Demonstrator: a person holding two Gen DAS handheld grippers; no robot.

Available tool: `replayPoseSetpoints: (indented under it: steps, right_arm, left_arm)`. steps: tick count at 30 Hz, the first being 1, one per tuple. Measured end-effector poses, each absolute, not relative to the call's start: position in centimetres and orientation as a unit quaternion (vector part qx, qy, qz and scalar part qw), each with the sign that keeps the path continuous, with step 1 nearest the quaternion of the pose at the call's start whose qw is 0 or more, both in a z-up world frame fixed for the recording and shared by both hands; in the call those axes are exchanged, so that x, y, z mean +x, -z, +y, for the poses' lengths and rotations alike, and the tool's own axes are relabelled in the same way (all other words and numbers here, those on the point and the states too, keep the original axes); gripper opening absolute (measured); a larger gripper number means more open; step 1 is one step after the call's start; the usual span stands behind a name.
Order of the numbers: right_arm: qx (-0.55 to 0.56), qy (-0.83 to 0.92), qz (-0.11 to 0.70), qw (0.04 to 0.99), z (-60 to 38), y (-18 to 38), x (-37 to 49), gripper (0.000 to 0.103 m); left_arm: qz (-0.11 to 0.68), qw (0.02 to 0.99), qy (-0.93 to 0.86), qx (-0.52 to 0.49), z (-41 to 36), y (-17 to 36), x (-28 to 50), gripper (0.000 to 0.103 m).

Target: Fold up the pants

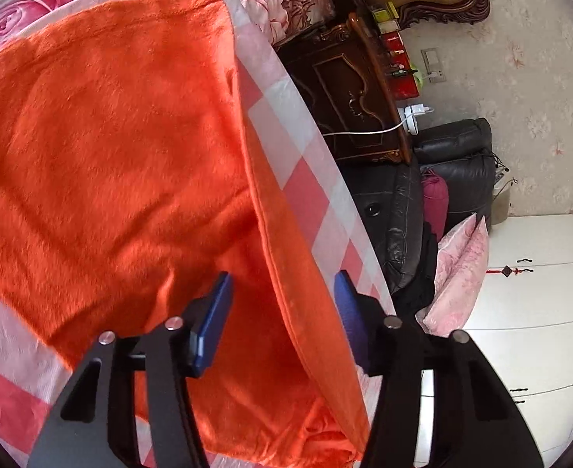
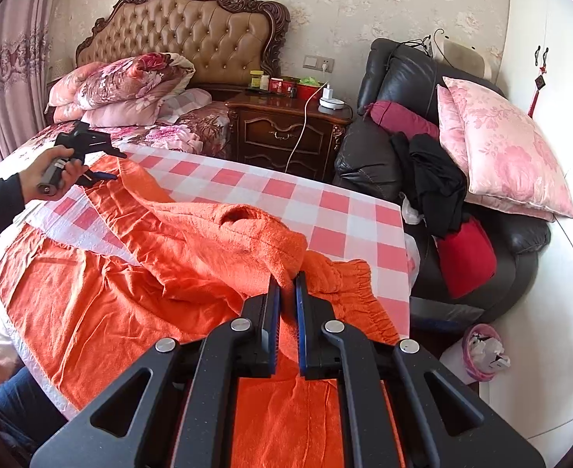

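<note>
the right claw (image 2: 287, 292) pinches a raised fold of the orange pants (image 2: 138, 296) to carry it over, while the left claw (image 1: 282, 304) is spread around the pants' edge, not yet gripping.

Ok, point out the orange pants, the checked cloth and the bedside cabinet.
orange pants (image 2: 91, 292): right wrist view, flat spread leg.
checked cloth (image 2: 325, 210): right wrist view, bare squares beyond the pants.
bedside cabinet (image 2: 282, 132): right wrist view, drawer front.

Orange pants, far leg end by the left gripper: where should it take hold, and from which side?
Best guess: the raised hem edge of the orange pants, which stands up between the open left gripper fingers. Come in along the checkered cloth from the leg's end, one finger on each face of that thin, upright fold. The right gripper already pinches the waist end.
</note>
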State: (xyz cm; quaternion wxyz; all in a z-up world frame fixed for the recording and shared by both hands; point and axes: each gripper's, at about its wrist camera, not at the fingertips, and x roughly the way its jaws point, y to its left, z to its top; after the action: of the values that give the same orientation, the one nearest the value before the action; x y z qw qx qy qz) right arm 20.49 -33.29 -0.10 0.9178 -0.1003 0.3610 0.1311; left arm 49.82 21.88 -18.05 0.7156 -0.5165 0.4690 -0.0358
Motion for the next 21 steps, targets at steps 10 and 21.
replayPoseSetpoints:
  steps: [10,21]
  right_arm:
    - [-0.074,-0.092,0.374,0.920,-35.6,-0.2,25.8,0.006]
    - [0.031,-0.067,0.396,0.915,-39.7,4.1,18.3,0.006]
  left_arm:
    - [0.451,0.748,0.026,-0.486,24.2,12.0,51.6,0.001]
    - [0.410,0.804,0.053,-0.428,20.1,9.9,20.5,0.001]
